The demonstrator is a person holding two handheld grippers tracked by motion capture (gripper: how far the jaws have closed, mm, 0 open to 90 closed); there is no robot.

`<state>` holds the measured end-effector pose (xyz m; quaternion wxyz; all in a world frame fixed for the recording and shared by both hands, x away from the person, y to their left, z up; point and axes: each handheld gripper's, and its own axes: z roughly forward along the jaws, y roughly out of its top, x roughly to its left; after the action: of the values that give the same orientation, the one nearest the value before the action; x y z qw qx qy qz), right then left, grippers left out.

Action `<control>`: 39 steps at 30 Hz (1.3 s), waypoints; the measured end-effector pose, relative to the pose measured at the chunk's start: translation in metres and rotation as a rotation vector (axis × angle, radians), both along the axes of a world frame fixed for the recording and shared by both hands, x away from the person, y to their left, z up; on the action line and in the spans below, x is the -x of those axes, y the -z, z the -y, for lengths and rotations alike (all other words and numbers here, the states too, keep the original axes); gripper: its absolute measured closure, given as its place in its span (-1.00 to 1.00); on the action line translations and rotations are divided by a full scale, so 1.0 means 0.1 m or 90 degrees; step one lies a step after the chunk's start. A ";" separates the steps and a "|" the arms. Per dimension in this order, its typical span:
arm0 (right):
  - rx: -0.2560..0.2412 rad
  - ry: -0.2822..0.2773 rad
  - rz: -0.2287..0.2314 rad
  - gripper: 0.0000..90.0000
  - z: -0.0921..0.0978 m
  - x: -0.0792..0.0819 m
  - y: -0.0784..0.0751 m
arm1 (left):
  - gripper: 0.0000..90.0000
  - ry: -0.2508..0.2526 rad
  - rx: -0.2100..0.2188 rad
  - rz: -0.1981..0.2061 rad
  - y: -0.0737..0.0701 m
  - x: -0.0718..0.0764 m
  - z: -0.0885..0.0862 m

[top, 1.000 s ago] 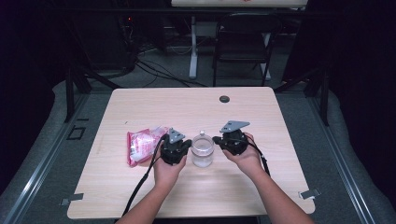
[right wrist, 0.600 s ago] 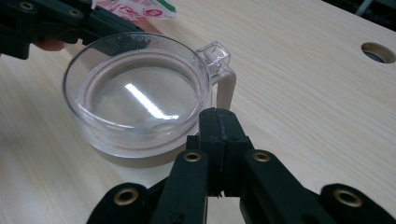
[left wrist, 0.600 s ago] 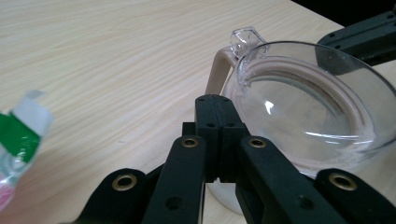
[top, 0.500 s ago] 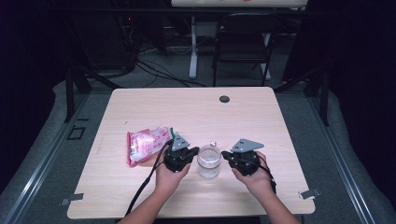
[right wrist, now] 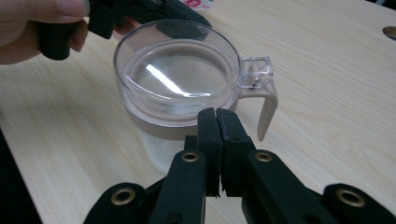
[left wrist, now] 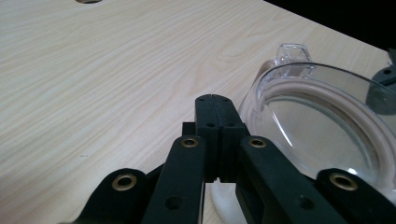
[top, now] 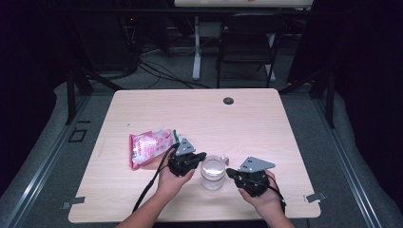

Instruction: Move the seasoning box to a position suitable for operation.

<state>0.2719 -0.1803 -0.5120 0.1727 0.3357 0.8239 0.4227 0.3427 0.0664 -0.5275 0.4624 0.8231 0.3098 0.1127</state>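
Clear lidded jar (top: 212, 172) stood upright near front edge of table (top: 266, 128), between both grippers. Left gripper (top: 198, 156) set just beside jar's lid rim, jaws pressed together, nothing held; contact with jar cannot be told. Right gripper (top: 231, 172) placed near opposite side, jaws likewise together, empty. Flanking placement judged as bracing for lid latch (right wrist: 256, 69). Pink packet (top: 149, 146) left aside.
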 end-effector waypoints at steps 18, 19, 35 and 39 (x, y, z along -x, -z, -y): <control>0.004 0.031 -0.021 0.50 0.14 -0.27 0.37 | 0.74 -0.031 0.000 -0.017 -0.01 0.28 -0.50; 0.007 0.027 -0.023 0.49 0.12 -0.29 0.39 | 0.74 -0.036 0.005 -0.021 0.00 0.30 -0.52; 0.008 -0.018 -0.024 0.49 -0.04 -0.50 0.50 | 0.44 -0.025 0.011 -0.050 0.16 0.59 -0.42; 0.002 -0.020 -0.027 0.52 -0.04 -0.50 0.49 | 0.21 -0.021 0.015 -0.052 0.19 0.65 -0.37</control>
<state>0.3221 -0.1763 -0.5606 0.1491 0.3314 0.8331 0.4170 0.2778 0.1032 -0.5462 0.4574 0.8162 0.3432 0.0830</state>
